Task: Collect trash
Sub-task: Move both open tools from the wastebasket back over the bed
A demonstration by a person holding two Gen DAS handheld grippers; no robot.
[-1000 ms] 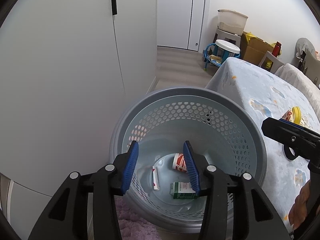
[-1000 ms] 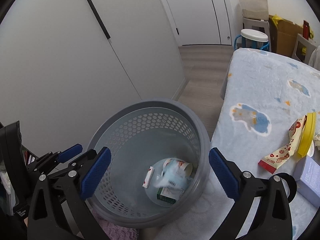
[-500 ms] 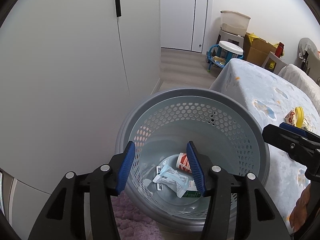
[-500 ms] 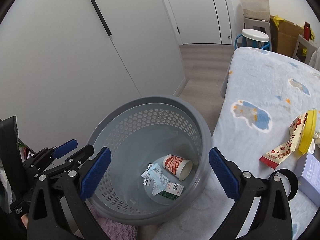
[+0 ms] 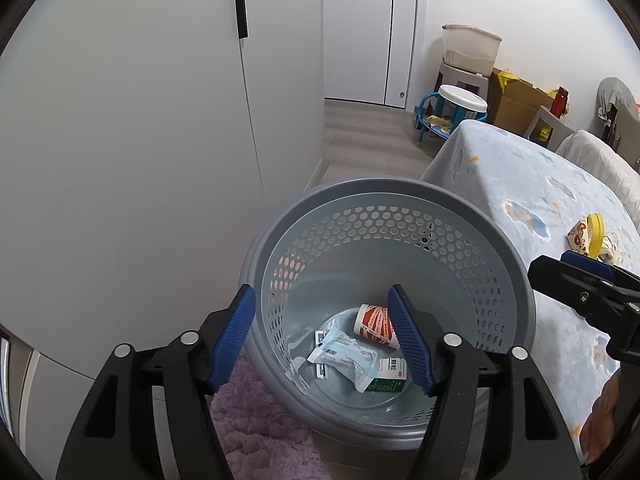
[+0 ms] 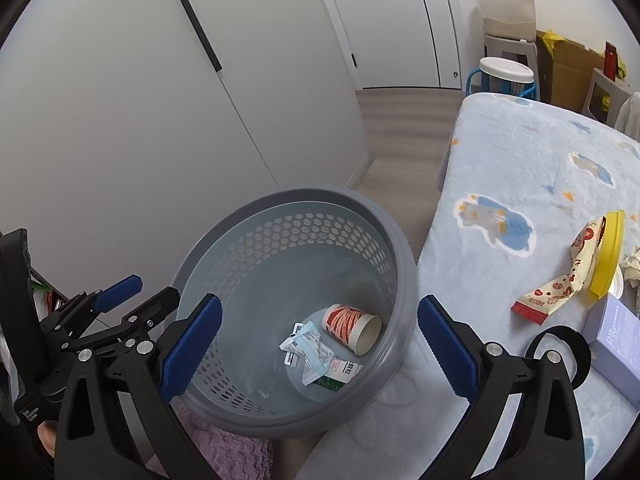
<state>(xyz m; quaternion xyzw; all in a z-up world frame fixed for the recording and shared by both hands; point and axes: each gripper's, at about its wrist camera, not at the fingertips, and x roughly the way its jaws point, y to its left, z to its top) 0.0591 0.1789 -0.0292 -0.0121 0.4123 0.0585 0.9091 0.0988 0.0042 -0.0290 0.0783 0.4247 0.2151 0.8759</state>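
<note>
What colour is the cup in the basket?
The cup is white with red markings, seen best from the right wrist.

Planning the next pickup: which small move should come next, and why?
Probably swing the right gripper, open and empty, toward the snack wrapper on the bed. The left gripper, its jaws just opening, is empty above the basket, where the pale packet lies.

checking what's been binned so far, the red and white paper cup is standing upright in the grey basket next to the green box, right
Not quite: the paper cup lies on its side, its open mouth facing sideways, as the right wrist view shows. It is in the grey basket, next to the green box.
</note>
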